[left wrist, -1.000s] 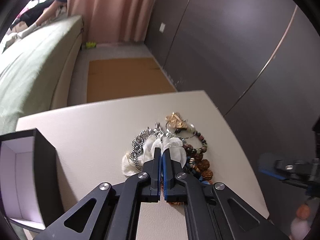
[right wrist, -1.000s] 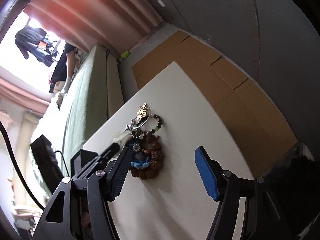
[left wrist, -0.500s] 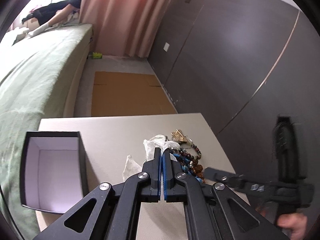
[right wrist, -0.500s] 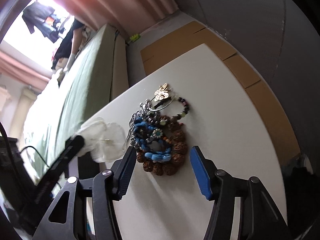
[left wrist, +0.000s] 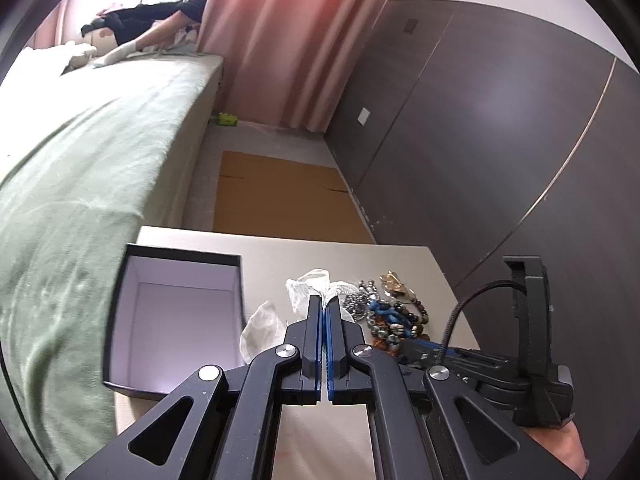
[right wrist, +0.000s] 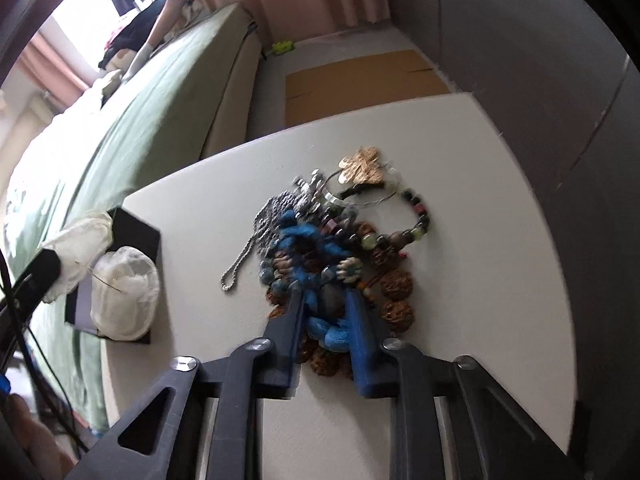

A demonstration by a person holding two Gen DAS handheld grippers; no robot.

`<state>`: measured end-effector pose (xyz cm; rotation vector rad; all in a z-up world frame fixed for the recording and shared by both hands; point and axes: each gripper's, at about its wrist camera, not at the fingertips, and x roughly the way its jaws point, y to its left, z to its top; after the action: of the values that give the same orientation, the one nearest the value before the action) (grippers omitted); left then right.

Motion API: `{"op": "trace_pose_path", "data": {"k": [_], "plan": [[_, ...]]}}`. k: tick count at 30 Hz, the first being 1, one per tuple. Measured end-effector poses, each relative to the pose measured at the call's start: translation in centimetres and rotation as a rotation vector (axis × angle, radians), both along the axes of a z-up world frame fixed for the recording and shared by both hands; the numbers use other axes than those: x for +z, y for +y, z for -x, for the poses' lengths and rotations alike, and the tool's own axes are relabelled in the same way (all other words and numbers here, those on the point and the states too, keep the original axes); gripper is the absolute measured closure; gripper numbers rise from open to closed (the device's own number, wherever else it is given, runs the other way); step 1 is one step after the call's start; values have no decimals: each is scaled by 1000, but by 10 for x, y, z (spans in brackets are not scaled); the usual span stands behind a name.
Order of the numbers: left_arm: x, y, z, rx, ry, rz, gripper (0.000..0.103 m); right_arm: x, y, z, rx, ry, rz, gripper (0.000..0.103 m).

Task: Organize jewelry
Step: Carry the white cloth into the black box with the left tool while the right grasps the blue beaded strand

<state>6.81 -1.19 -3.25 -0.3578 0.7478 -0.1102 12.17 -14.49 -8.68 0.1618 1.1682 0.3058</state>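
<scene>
A heap of jewelry (right wrist: 332,236) lies on the white table (right wrist: 460,280): a blue woven bracelet (right wrist: 320,276), brown bead bracelets, a silver chain (right wrist: 256,236) and a gold butterfly piece (right wrist: 360,166). My right gripper (right wrist: 324,300) is down on the heap, its fingers closing around the blue bracelet. My left gripper (left wrist: 324,304) is shut on a white petal flower piece (left wrist: 312,286), held above the table beside the open black box (left wrist: 176,316). The flower (right wrist: 120,292) shows over the box in the right wrist view. The heap (left wrist: 388,312) lies right of my left gripper.
The black box with a white inside (right wrist: 136,240) stands at the table's left edge. A green bed (left wrist: 88,160) runs along the left. Cardboard (left wrist: 280,196) lies on the floor beyond the table. A dark wall (left wrist: 500,140) stands to the right.
My left gripper has lifted the white flower off the heap and carried it left toward the box. My right gripper has dropped onto the heap and narrowed around the blue bracelet.
</scene>
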Motion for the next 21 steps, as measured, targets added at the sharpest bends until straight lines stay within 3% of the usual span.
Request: {"op": "trace_pose_path", "data": {"k": [1,2,13,21], "plan": [[3,2,2,1,-9,-5,103,1,0,1,1,-9,5,93],[5,5,3,2,-15,-6,103,5,0,2,10,-25,4,93],[27,48,18,95,-73,-21,103,57,2,30,-7,-192,-69,93],[23,82,19,190,-39,16,103,97,40,32,61,-251,-152,93]]}}
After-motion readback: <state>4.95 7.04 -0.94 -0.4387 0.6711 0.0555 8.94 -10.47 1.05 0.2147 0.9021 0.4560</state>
